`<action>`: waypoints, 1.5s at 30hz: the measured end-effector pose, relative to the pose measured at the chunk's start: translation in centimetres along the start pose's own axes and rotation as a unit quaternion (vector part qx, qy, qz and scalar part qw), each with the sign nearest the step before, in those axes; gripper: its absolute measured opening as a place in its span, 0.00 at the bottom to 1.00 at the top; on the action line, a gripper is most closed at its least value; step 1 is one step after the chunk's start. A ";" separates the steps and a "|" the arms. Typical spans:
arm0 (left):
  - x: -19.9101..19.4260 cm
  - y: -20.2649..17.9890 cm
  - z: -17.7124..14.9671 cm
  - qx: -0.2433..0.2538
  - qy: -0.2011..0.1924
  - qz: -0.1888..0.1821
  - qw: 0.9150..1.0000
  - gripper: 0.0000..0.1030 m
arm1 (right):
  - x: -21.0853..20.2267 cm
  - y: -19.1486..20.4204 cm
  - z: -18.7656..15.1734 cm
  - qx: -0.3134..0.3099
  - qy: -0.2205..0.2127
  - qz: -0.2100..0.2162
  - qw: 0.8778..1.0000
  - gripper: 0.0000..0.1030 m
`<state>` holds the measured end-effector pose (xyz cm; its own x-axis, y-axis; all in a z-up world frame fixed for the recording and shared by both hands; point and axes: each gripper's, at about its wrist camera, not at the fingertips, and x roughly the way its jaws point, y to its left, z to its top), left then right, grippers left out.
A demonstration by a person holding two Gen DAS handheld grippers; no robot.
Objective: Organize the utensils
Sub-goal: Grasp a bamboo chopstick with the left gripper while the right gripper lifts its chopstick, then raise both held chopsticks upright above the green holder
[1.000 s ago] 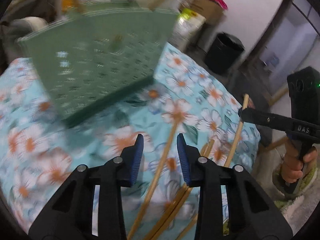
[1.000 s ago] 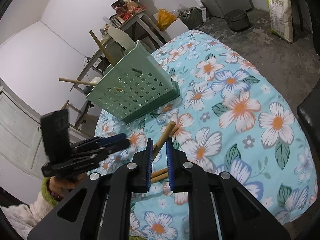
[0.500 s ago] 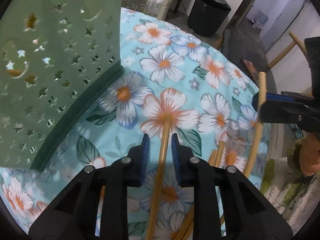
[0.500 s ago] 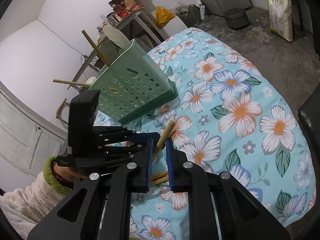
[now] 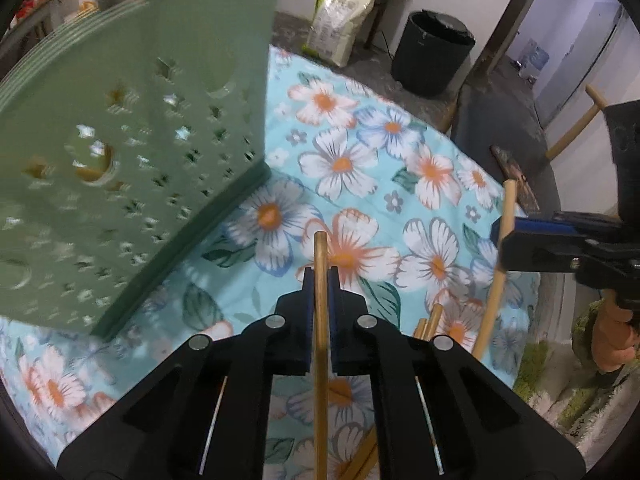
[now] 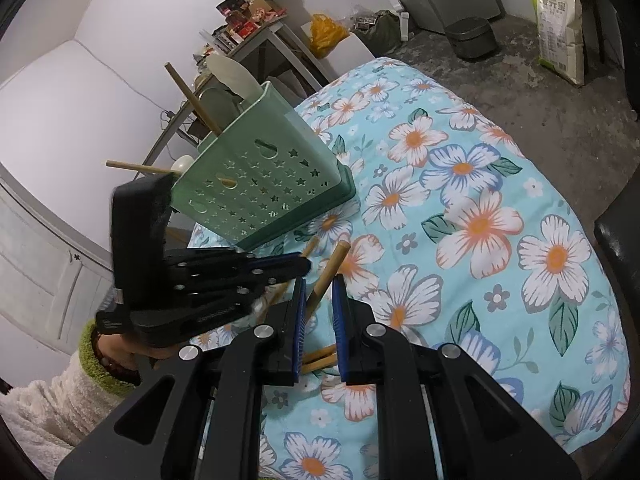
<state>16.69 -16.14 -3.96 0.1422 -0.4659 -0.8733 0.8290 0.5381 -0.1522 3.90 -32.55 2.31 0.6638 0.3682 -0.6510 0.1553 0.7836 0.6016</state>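
My left gripper is shut on a wooden chopstick that runs along its fingers; its tip points toward the green star-holed utensil basket close at the left. My right gripper is shut on another wooden chopstick, held above the flowered tablecloth; in the left wrist view it grips that stick at the right. The basket holds a few sticks and a pale spatula. Loose chopsticks lie on the cloth under the right gripper.
The table has a blue flowered cloth. A black bin and a rice sack stand on the floor beyond it. A cluttered shelf stands behind the basket. A dark chair is at the table's far side.
My left gripper closed on a chopstick lying on the cloth and has lifted it toward the basket. The right gripper has kept its chopstick and barely moved.
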 end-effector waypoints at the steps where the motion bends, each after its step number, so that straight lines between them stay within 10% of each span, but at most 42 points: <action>1: -0.7 0.0 -0.1 -0.002 -0.008 0.004 1.000 0.05 | -0.1 0.1 0.0 -0.001 -0.001 0.000 1.000 0.13; 45: -23.9 1.5 -5.3 -0.099 -0.280 0.041 0.954 0.05 | -4.8 8.2 0.5 -0.077 -0.049 0.110 0.990 0.06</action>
<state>11.64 -0.43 14.23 0.5153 -0.6885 -0.5104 0.6919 0.6856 -0.2263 2.33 -28.13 10.63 0.7379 0.4936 -0.4603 -0.1093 0.7604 0.6402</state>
